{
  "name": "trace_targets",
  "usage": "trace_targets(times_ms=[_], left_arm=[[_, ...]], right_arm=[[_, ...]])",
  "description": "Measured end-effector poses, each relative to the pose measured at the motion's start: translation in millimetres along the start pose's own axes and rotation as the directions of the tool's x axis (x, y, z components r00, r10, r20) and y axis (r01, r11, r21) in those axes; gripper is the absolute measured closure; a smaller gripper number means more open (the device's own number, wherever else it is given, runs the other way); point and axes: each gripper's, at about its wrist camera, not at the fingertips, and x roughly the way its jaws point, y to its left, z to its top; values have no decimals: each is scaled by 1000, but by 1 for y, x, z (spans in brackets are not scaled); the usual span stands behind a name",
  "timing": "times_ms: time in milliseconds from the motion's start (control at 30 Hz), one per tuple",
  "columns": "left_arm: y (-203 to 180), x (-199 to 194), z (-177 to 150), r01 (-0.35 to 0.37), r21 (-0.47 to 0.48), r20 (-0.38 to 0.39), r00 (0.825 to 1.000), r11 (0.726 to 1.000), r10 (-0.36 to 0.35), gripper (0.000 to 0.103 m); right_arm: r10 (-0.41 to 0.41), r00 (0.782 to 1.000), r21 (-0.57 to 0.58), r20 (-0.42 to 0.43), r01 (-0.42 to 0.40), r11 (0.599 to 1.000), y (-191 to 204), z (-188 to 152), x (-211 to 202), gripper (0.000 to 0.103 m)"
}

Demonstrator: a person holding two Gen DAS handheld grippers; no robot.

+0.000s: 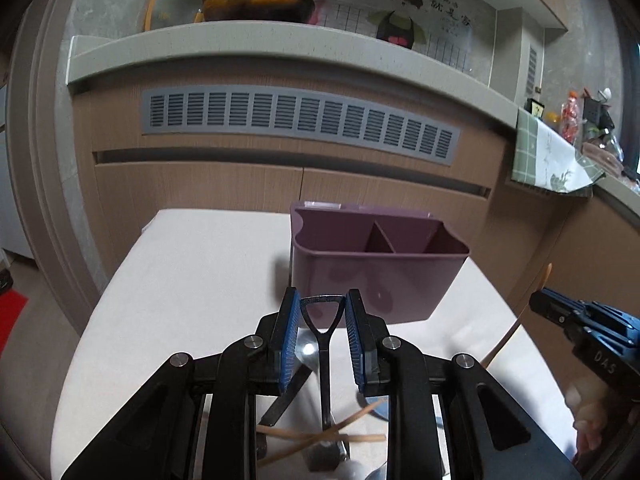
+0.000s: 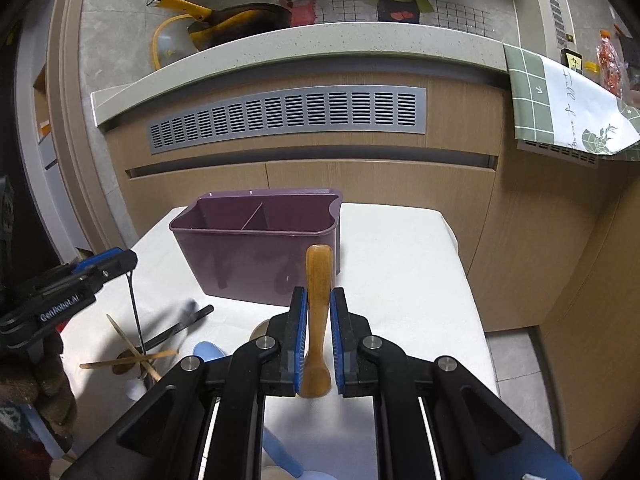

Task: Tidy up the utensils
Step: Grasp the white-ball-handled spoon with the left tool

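Observation:
A purple two-compartment utensil caddy (image 1: pixel 376 272) (image 2: pixel 256 240) stands on the white table (image 1: pixel 192 280). My left gripper (image 1: pixel 322 300) is shut on the looped end of a black-handled spoon (image 1: pixel 323 360), which hangs down from the pads above the table. From the right wrist view the left gripper (image 2: pixel 120 262) is at the left, with the thin black spoon (image 2: pixel 134 308) dangling under it. My right gripper (image 2: pixel 319 300) is shut on a wooden-handled utensil (image 2: pixel 319 276), in front of the caddy. The right gripper (image 1: pixel 538 304) also shows at the right edge of the left wrist view.
Loose on the table near me lie wooden chopsticks (image 2: pixel 132 362) (image 1: pixel 320 438), another black utensil (image 2: pixel 180 326) and a blue spoon (image 2: pixel 208 350). Behind the table is a wooden cabinet with a grey vent (image 2: pixel 288 114) under a counter holding a pan (image 1: pixel 256 2).

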Motion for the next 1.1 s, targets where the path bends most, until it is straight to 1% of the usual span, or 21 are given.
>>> trace_targets(times_ms=[100,200,233,267,333,367,400,433,500,567,633,700,767,800,833,867,900,933,967,1033,1100], left_arm=[[-1,-15,4,5,13,46,999,1000,-5,79],[-5,-31,18,22,29,109,994,999,-25,80],[-6,-38,26,39,31,130,991,999,-43,83],[-7,-46,36,55,35,155,986,998,-59,103],[-8,-58,54,80,40,192,978,996,-86,103],[-9,-66,66,101,46,215,971,994,-109,103],[-10,-72,76,118,52,229,965,992,-127,103],[-12,-78,89,130,62,247,959,990,-141,103],[-14,-88,109,134,63,279,949,989,-146,103],[-11,-94,121,151,52,289,944,987,-160,103],[-4,-94,122,147,28,288,946,989,-149,103],[4,-86,115,135,7,257,957,991,-132,101],[16,-69,102,120,-28,193,975,992,-113,101],[23,-58,94,118,-47,153,982,992,-109,101],[30,-44,85,129,-69,96,988,989,-122,101],[34,-34,77,144,-86,52,989,986,-139,99],[38,-21,67,159,-108,-2,987,981,-160,97],[41,-7,56,170,-127,-61,982,977,-179,91],[42,4,46,177,-138,-106,976,974,-192,80],[37,24,20,189,-150,-183,959,971,-215,69],[27,38,-4,193,-137,-251,942,972,-223,68]], right_arm=[[-16,1000,-6,12,16,1000,0,3,-3,93],[-19,999,5,28,19,1000,-1,7,-5,93],[-19,999,8,34,18,1000,-1,10,-7,93],[-16,999,9,47,15,1000,-1,13,-10,93],[-10,996,4,94,10,1000,-1,24,-21,93],[-12,993,-2,117,13,1000,0,29,-27,93],[-16,988,-15,153,19,1000,1,41,-37,93],[-14,985,-25,171,18,1000,3,49,-43,93],[10,974,-48,227,1,999,5,76,-60,93],[24,965,-59,263,-8,998,8,93,-70,93],[26,959,-61,283,-9,998,8,105,-75,93],[27,960,-58,279,-11,998,8,106,-75,93],[16,968,-58,252,-1,998,6,98,-67,93],[9,974,-57,228,4,998,6,94,-61,93],[7,979,-55,203,4,998,5,88,-55,93],[9,983,-53,182,1,999,4,85,-50,93],[17,989,-50,148,-9,999,3,78,-41,93],[21,992,-47,126,-15,999,2,74,-36,93],[24,994,-42,106,-19,999,1,69,-30,93],[27,996,-35,80,-24,999,-1,63,-23,93],[26,998,-28,64,-24,999,-3,56,-18,93]])
